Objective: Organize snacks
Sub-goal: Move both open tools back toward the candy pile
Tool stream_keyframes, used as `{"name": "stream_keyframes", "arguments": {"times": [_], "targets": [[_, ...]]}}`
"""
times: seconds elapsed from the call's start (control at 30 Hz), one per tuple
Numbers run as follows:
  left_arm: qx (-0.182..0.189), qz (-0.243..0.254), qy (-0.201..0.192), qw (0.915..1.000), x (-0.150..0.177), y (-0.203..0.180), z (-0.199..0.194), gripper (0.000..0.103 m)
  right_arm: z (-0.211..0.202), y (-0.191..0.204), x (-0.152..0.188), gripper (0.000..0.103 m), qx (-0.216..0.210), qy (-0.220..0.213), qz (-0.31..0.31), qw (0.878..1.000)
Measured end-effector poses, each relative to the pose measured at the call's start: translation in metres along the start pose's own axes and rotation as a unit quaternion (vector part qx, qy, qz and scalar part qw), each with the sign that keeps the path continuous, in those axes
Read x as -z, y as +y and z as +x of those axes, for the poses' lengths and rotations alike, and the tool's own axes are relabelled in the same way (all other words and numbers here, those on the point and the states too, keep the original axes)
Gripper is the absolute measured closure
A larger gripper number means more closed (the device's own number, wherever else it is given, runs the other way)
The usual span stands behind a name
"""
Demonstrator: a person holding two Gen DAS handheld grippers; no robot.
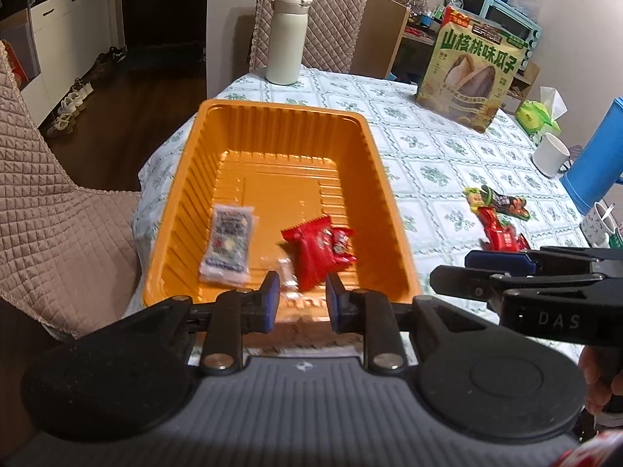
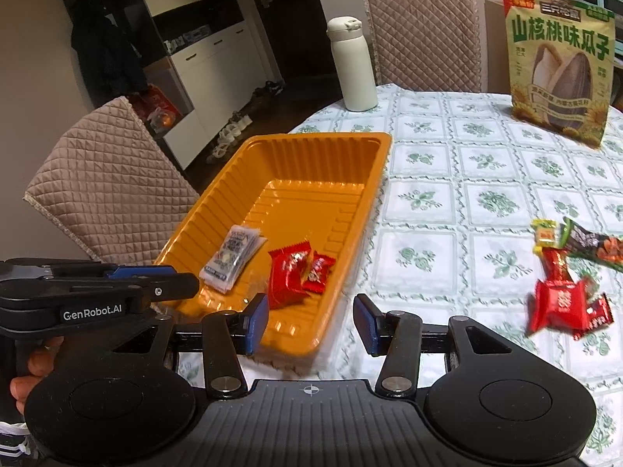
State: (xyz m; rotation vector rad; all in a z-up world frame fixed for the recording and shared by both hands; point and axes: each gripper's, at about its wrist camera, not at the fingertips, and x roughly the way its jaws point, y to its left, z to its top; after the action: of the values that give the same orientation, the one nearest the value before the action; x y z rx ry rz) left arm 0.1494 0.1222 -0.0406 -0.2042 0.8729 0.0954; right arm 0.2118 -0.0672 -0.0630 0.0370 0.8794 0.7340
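- Two sets of tongs hang side by side over the near end of the orange tray [image 1: 373, 148], each held in one of a person's hands.
- We see the left tongs [image 1: 303, 284] drawn all but together, with only a narrow slot between the blue pads. They pinch nothing and sit just above the tray's near wall.
- We see the right tongs [image 2: 311, 311] spread wide with nothing between the pads. They point at the tray's near right corner and the cloth beside it.
- Four snacks lie at the near end of the tray: a white packet [image 1: 227, 245] on the left, a large red packet [image 1: 311, 249] to its right, and a small red packet [image 1: 342, 245] touching that one. A clear wrapper [image 1: 286, 272] lies between the white and red ones.
- The far half of the tray is bare.
- More snacks lie loose in a small heap on the tabletop [image 1: 428, 163], well to the right of the tray. They are red packets [image 1: 502, 233], a dark green bar [image 1: 506, 202] and a little yellow-green packet [image 1: 473, 196].
- At the back of the tabletop a large sunflower seed bag [image 1: 467, 66] stands upright on the right, and a cream bottle [image 1: 286, 39] stands on the left near the edge.
- A white mug [image 1: 549, 153] and a blue jug [image 1: 599, 155] stand at the right edge.
- Quilted chairs [image 1: 311, 19] flank the tabletop.
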Motion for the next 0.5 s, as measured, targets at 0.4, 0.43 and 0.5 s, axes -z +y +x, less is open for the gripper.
{"name": "stream_keyframes", "arguments": {"times": [0.4, 0.43, 0.5], "targets": [[-0.005, 0.0, 0.004, 1.0, 0.028, -0.056, -0.017, 0.08, -0.048, -0.032, 0.026, 0.051, -0.012, -0.004, 0.002, 1.0], [-0.005, 0.001, 0.006, 1.0, 0.03, -0.061, -0.017, 0.08, -0.052, -0.035, 0.028, 0.051, -0.011, -0.005, 0.002, 1.0], [-0.003, 0.004, 0.01, 0.9999, 0.035, -0.072, -0.017, 0.076, -0.06, -0.041, 0.032, 0.051, -0.011, -0.005, 0.004, 1.0]]}}
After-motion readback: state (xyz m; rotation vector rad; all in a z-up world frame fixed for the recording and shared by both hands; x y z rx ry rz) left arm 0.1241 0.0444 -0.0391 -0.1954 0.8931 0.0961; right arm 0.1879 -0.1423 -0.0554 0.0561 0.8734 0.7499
